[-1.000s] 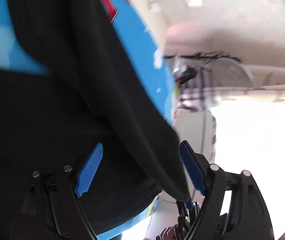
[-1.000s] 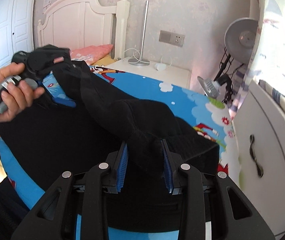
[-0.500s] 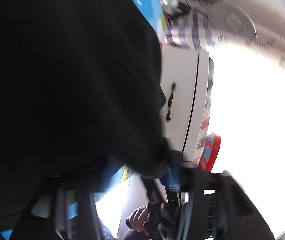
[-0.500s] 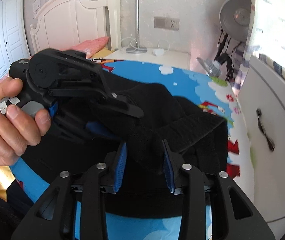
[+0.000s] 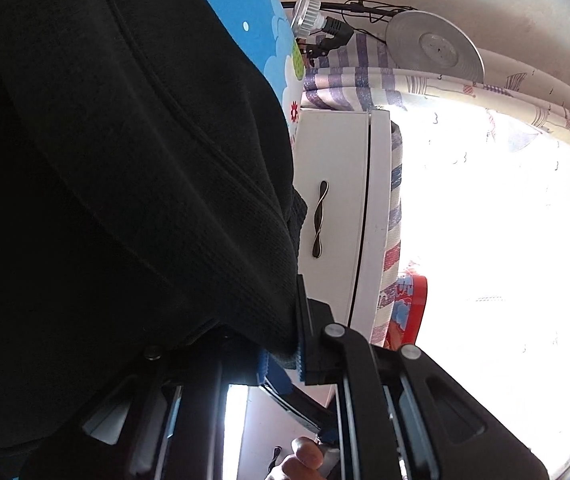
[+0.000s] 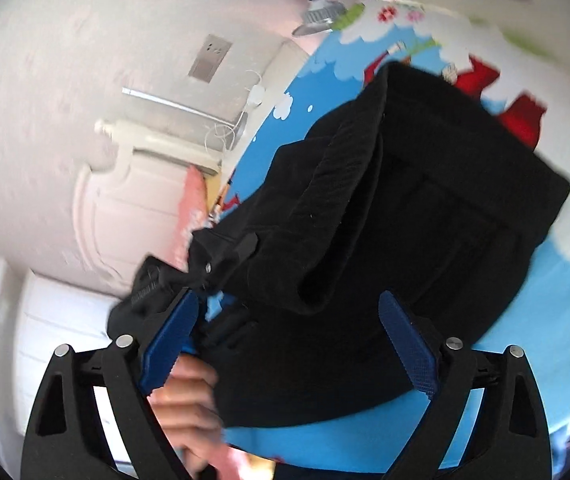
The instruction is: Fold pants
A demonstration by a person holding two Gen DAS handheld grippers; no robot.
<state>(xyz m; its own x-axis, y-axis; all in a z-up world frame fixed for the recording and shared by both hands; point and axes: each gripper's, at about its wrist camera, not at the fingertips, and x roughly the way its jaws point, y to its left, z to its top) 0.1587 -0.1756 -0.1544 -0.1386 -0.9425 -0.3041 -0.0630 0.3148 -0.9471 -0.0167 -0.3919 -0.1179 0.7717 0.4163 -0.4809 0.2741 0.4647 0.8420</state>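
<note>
Now | bed with blue cartoon-print sheet (image 6: 517, 320) | black ribbed knit pants (image 6: 425, 208) piled on the sheet | right claw (image 6: 291, 346) opening, spread around the cloth, pads clear | left claw (image 5: 285, 360) pressed together, pinching a pants edge

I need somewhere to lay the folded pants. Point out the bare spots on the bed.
Bare blue sheet lies right of the black pants, with a strip along their near edge. It is crowded at left, where the left tongs grip the fabric.
</note>
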